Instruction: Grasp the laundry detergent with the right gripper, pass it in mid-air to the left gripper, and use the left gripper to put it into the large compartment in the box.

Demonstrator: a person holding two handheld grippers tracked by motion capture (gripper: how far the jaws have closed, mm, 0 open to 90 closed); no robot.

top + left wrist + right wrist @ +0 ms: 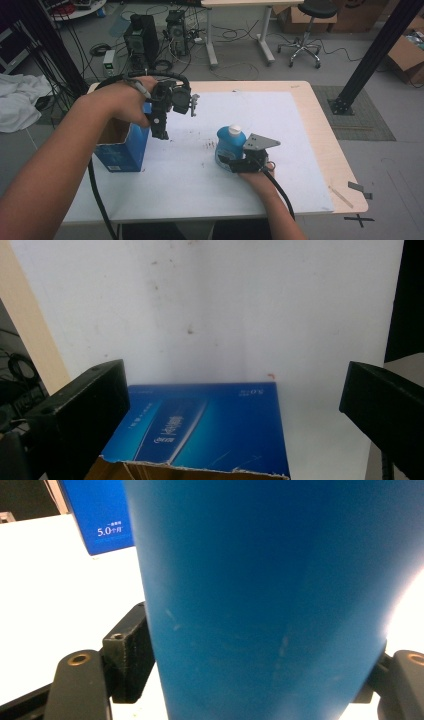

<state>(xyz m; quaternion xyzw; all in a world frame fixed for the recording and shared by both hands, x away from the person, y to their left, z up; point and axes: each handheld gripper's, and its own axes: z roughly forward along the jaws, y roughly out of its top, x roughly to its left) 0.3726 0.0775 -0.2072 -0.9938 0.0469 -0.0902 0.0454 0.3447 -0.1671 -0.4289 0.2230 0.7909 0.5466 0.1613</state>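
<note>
- Two things mattered on the white mat: a blue bottle with a white cap, standing upright near the middle, and an open blue box standing near the mat's left edge, well apart from the bottle.
- The right gripper lay low on the mat with its jaws on either side of the bottle's lower body; in the right gripper view the bottle's blue wall ran between both jaws, which sat tight against it, so I judged the bottle clamped.
- Gripping it low and from the side probably kept the bottle upright and its cap clear, ready for a lift.
- The left gripper hung above the box, pointing down past its near right corner. The left gripper view showed its jaws spread wide with only the box's top edge and bare mat between them, touching nothing.
- That hand seemed placed to steady or guard the box, whose open top faced up as a likely place for the bottle.
- The bottle had not yet left the mat.
</note>
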